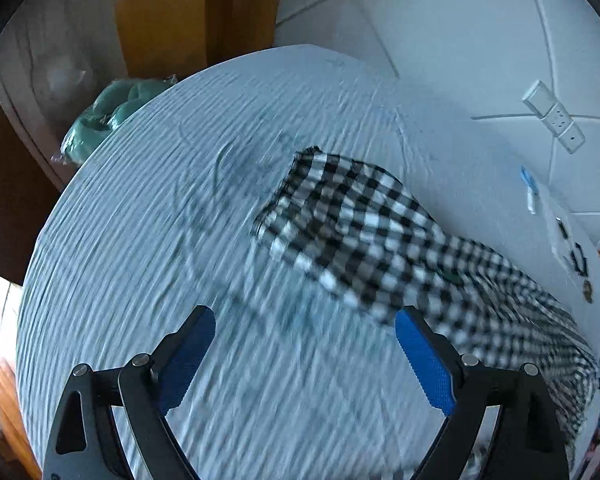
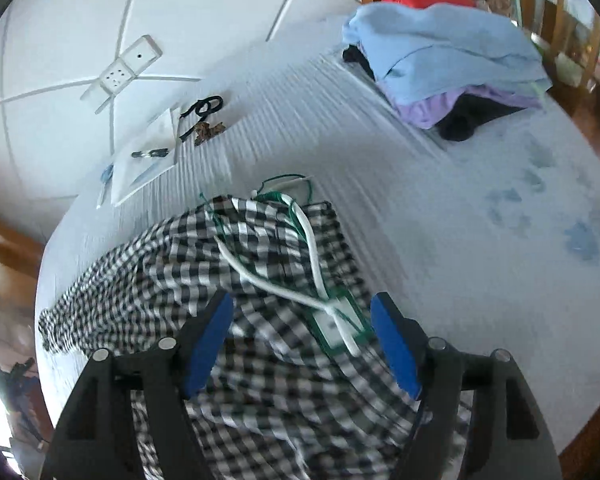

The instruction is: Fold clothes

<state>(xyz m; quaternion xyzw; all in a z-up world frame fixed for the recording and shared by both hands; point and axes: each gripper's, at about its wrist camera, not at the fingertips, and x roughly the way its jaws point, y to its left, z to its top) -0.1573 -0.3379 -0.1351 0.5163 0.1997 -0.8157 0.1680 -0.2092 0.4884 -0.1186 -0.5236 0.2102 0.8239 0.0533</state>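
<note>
We see a checked garment [image 2: 260,264], thin black-and-white woven cloth, lying rumpled on a bed [image 1: 180,240] under a pale ribbed sheet; a white cord [image 2: 300,280] and a green-edged tag [image 2: 340,328] rest on top of it. Our left hand-held gripper [image 1: 305,356] stands open over bare sheet, the cloth's edge just beside one blue pad; our right hand-held gripper [image 2: 302,344] stands open above the cloth, holding nothing. We judge the loose cord and tag could snag in a pinch; the limp cloth could bunch instead of creasing flat; a pinch could catch the sheet too. Folded clothes [image 2: 440,60], soft blue and lilac, sit well apart.
</note>
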